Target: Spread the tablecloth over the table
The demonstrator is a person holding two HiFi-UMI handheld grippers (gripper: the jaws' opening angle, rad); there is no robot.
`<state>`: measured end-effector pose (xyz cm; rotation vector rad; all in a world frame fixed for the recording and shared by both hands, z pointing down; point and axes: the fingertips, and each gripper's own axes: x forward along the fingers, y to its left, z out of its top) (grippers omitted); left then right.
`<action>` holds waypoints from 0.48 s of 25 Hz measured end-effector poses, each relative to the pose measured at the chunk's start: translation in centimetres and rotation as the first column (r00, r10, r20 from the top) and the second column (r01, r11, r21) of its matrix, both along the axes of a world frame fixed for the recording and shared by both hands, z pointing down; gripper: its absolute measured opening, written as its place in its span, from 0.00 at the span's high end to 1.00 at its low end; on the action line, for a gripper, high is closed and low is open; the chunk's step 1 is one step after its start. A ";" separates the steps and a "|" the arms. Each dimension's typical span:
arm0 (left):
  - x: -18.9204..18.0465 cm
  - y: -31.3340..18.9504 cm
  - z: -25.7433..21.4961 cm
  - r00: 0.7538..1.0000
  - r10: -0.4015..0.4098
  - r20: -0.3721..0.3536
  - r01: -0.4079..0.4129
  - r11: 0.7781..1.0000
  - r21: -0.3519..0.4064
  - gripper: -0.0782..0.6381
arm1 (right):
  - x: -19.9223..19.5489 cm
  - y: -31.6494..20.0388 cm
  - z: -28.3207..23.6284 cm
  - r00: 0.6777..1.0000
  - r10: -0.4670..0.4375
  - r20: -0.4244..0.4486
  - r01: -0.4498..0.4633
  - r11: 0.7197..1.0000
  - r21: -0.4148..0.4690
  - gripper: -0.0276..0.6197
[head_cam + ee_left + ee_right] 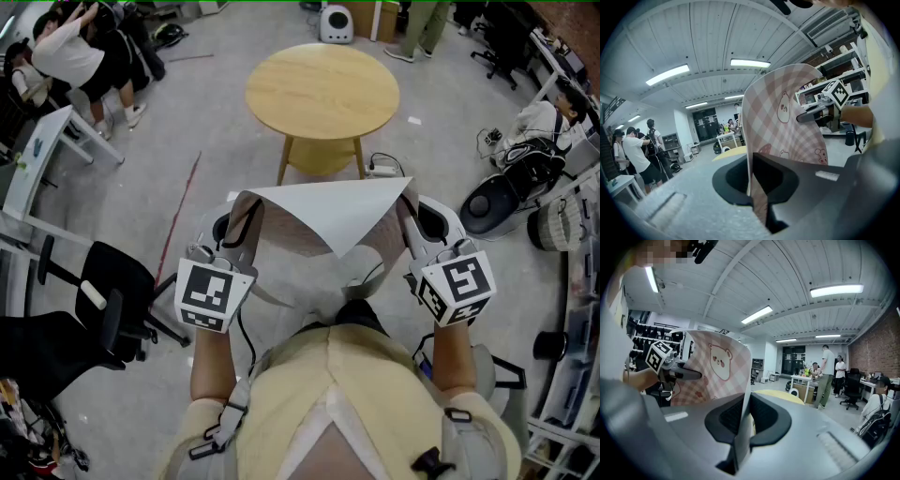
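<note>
Two grippers hold the cloth [328, 214] up off the floor [206, 141], and it hangs in the air between them. In the head view the left gripper [242, 214] has the cloth's 9 o'clock corner and the right gripper [409, 202] its 3 o'clock corner. The top edge runs nearly straight from one to the other. The cloth's white face shows there as a triangle with its tip at 6 o'clock. Pink check shows under the triangle at 7 and 5 o'clock.

The left gripper view shows that gripper's jaws pressed together on the cloth's edge. The sheet rises from them toward 12 o'clock and curls over to 1 o'clock, its checked, bear-printed side facing the camera. The right gripper view shows the same pinch: its jaws are closed on the cloth's edge, and the printed sheet spreads away to 10 o'clock.

The round wooden table [322, 89] stands at 12 o'clock from the cloth, well apart from it, with bare floor between. None of the cloth touches the table. A black chair [112, 291] sits at 9 o'clock from the left gripper.
</note>
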<state>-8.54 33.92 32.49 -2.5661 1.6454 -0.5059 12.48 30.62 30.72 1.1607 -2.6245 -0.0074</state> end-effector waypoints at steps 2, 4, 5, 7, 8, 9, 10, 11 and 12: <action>-0.4 0.1 0.1 1.000 0.001 0.006 -0.001 1.000 -0.001 0.88 | -0.4 0.0 0.1 1.000 0.000 -0.005 0.000 1.000 0.002 0.94; -0.7 0.1 0.2 1.000 -0.001 0.012 0.001 1.000 -0.002 0.88 | -0.8 0.1 0.2 1.000 0.001 -0.012 -0.001 1.000 0.003 0.94; -0.9 0.2 0.2 1.000 -0.003 0.016 0.003 1.000 -0.003 0.88 | -1.0 0.2 0.3 1.000 0.001 -0.016 -0.001 1.000 0.002 0.94; -1.3 0.4 0.2 1.000 -0.006 0.021 0.006 1.000 -0.002 0.88 | -1.3 0.4 0.5 1.000 0.002 -0.019 -0.002 1.000 -0.003 0.94; -1.5 0.5 0.2 1.000 -0.008 0.022 0.008 1.000 0.001 0.88 | -1.5 0.6 0.6 1.000 0.001 -0.017 -0.001 1.000 -0.007 0.94; -1.7 0.6 0.3 1.000 -0.010 0.023 0.010 1.000 0.003 0.88 | -1.7 0.7 0.7 1.000 0.000 -0.014 0.000 1.000 -0.011 0.94; -1.9 0.7 0.3 1.000 -0.012 0.022 0.012 1.000 0.005 0.88 | -1.9 0.8 0.8 1.000 -0.003 -0.010 0.003 1.000 -0.015 0.94; -2.1 0.8 0.4 1.000 -0.013 0.021 0.013 1.000 0.005 0.88 | -2.0 0.9 0.9 1.000 -0.005 -0.008 0.005 1.000 -0.018 0.94; -2.2 0.8 0.5 1.000 -0.016 0.020 0.015 1.000 0.004 0.88 | -2.1 0.9 1.0 1.000 -0.008 -0.009 0.008 1.000 -0.021 0.94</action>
